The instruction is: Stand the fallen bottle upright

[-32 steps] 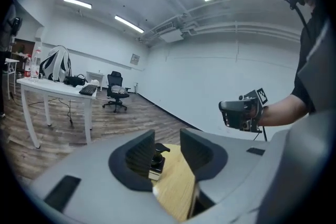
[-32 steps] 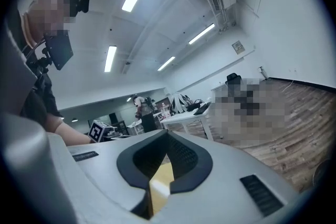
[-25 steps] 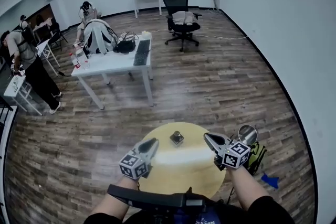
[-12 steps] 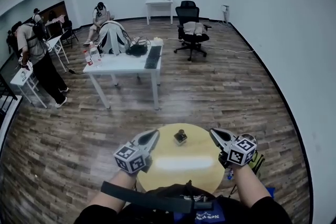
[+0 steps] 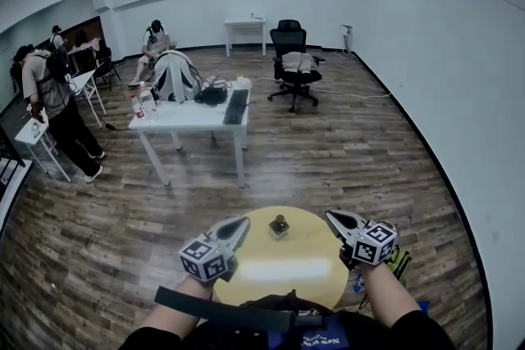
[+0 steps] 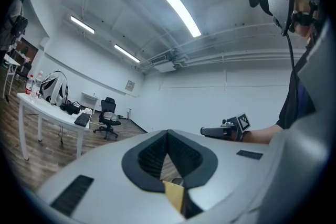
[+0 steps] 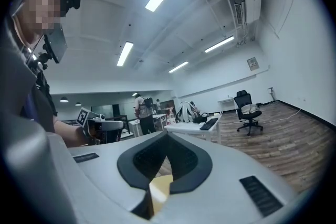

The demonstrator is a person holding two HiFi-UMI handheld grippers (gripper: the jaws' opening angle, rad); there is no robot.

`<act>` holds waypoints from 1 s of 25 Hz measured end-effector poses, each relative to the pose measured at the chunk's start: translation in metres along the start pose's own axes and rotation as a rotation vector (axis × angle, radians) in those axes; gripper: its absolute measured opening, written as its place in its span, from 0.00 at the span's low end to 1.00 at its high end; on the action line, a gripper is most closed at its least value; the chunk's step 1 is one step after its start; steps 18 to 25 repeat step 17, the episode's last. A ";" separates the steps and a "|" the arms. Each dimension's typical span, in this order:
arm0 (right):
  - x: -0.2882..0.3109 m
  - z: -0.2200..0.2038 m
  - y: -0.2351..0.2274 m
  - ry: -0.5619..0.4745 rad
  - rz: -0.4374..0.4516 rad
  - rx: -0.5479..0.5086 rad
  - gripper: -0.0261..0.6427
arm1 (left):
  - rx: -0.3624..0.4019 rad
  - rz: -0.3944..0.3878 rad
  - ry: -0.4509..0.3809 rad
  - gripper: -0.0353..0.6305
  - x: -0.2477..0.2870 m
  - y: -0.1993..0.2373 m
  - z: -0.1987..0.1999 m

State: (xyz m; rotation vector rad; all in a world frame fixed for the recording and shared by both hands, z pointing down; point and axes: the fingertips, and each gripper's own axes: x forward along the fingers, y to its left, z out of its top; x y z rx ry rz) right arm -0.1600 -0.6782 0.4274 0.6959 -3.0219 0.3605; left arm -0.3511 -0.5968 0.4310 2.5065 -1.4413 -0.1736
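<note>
both hands are holding the grippers out level over the near side of the round yellow table [image 5: 316, 256], one on each side

left gripper [image 5: 240, 224] is sitting clenched: in the left gripper view its dark pads [image 6: 152, 156] are meeting at the tip with nothing pinched between them, just a sliver of yellow tabletop showing through the gap below. right gripper [image 5: 332, 217] is reading the same in the right gripper view, jaws pressed together at the tip, nothing in them. each gripper is showing up off to the side in the other's view, marker cube visible

small dark bottle [image 5: 279, 225] is sitting on the far part of the tabletop, between the two gripper tips and apart from both. it's looking upright from the head view, cap on top, though it's too small for finer detail

behind the table, wood-plank floor [image 5: 344, 152] is running back to a white desk [image 5: 184, 117] that is carrying a black keyboard [image 5: 235, 101], a dark bag [image 5: 212, 94] and two clear bottles [image 5: 139, 104]. black office chair [image 5: 294, 61] is standing beyond the desk, with a small white table [image 5: 246, 22] against the back wall. a person [image 5: 53, 98] is standing at far left and a seated person [image 5: 156, 38] is further back. a green bag [image 5: 400, 262] is lying on the floor just right of the round table
</note>
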 end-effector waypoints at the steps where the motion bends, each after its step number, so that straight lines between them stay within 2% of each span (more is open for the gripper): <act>1: 0.000 -0.001 0.000 0.001 0.002 -0.001 0.03 | 0.000 0.002 0.001 0.06 -0.001 0.000 0.000; 25: -0.002 -0.009 0.007 0.010 0.020 -0.008 0.03 | -0.016 -0.005 0.006 0.06 -0.008 -0.007 -0.010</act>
